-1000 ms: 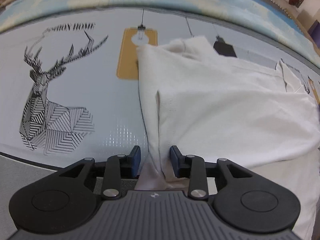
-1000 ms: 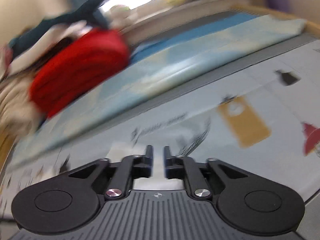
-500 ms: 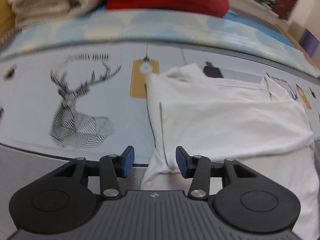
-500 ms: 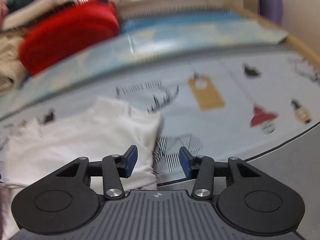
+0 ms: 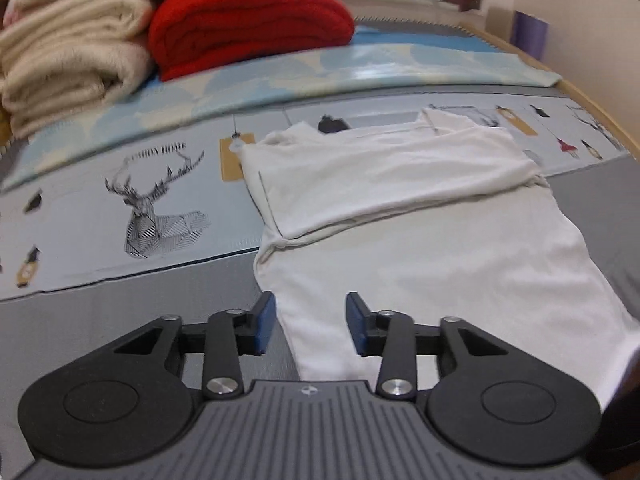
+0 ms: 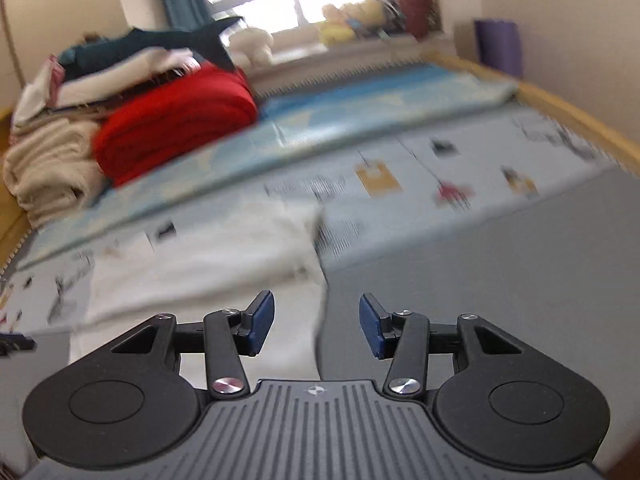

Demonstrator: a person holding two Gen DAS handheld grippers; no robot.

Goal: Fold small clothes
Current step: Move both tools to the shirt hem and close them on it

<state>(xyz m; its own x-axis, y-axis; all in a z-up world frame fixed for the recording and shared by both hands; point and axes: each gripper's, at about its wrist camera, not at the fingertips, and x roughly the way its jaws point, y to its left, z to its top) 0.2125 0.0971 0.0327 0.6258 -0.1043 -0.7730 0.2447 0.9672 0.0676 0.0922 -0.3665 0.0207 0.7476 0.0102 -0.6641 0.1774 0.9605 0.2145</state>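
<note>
The white cotton garment (image 5: 420,216) lies flat on the printed play mat (image 5: 100,216), its upper part already folded down into a doubled band (image 5: 380,172) that crosses the cloth, while the single-layer lower part runs toward the camera over the plain grey mat area (image 5: 120,312). Beside the garment's left edge sits the mat's black line-drawn stag print (image 5: 156,212); beyond the garment's far edge lie a pale blue quilt (image 5: 320,72), then a folded red blanket (image 5: 248,28) and a stack of cream fleece blankets (image 5: 68,64). The left gripper (image 5: 310,322) hangs above the garment's near left edge with its jaws closing, blue pads apart and nothing between them; the cloth seen in the gap looks to be lying below, not pinched. The right gripper (image 6: 316,326) stands about half open and empty over the garment's right edge (image 6: 320,280), in a view blurred by motion. The next fold probably needs both lower corners taken. The risk is uneven grasps: if the left pads shut before reaching the hem they catch nothing, or only a ridge of fabric, and dragging that would skew the folded band. A blurred, fast right approach could snag the side edge and pull the layers apart.
</note>
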